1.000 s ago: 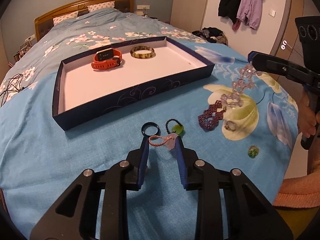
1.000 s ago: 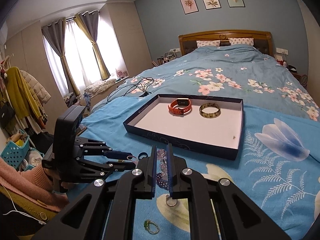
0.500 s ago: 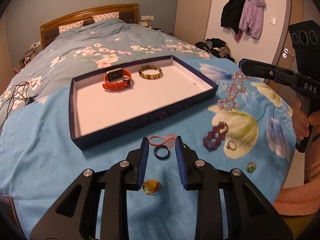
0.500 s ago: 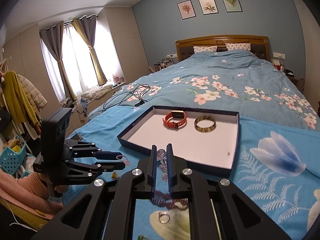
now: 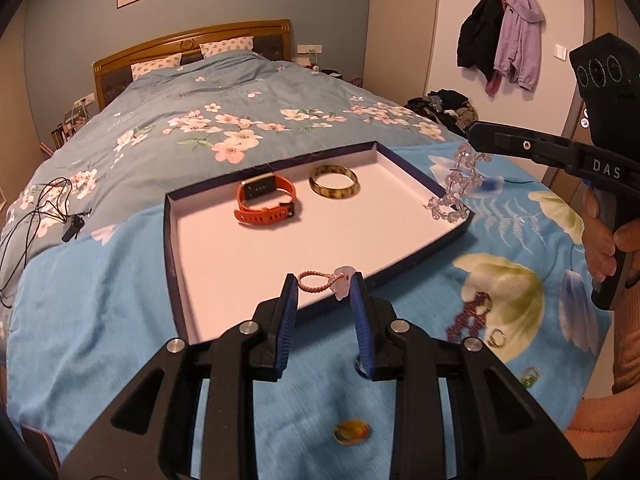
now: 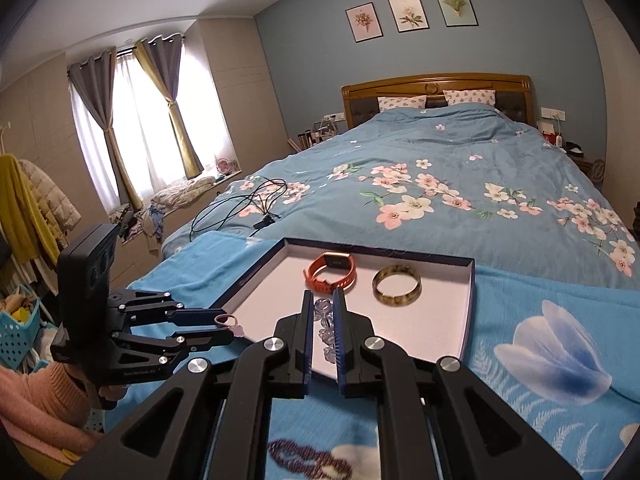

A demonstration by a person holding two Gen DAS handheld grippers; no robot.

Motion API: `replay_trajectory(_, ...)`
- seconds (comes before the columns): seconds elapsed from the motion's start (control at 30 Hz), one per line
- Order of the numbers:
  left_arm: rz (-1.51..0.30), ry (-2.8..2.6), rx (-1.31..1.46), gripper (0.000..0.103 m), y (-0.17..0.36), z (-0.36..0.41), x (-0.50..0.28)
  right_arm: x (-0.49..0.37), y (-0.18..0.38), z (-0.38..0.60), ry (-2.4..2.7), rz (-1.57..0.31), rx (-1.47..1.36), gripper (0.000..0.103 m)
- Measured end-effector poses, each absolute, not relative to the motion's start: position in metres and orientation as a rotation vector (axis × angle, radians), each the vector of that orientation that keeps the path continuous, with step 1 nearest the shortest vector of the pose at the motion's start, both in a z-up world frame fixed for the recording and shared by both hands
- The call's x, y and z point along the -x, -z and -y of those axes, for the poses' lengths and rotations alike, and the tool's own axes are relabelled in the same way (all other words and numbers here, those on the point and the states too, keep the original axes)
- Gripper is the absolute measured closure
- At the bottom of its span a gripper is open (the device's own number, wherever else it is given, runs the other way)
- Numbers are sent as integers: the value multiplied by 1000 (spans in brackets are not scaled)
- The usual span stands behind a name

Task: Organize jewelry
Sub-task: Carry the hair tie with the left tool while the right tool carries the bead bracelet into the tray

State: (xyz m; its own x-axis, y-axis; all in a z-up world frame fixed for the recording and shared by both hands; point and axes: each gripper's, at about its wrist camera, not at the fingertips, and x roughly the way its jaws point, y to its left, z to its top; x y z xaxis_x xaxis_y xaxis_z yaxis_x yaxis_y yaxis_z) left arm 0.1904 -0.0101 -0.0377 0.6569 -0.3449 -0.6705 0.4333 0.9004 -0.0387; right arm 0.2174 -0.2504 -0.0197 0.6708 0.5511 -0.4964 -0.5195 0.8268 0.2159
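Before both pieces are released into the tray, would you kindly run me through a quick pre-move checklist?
1. Left gripper holds pink cord bracelet: ok.
2. Right gripper shut on clear bead bracelet: ok.
3. Pink cord bracelet above tray: ok, near the front wall.
4. Bead bracelet fully inside the tray: cannot tell, it hangs at the right wall.
5. Landing spots free of orange watch and bangle: ok.

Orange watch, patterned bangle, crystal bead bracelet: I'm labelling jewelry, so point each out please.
orange watch (image 5: pixel 265 199), left wrist view, on the strap beside its face.
patterned bangle (image 5: pixel 333 193), left wrist view, on its near rim.
crystal bead bracelet (image 5: pixel 456 190), left wrist view, on the hanging beads.
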Motion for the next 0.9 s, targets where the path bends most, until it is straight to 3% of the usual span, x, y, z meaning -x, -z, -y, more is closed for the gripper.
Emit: replay_trajectory(0.9, -826, 351, -102, 76, 62, 5, -274, -309, 53, 228, -600, -696, -183, 95)
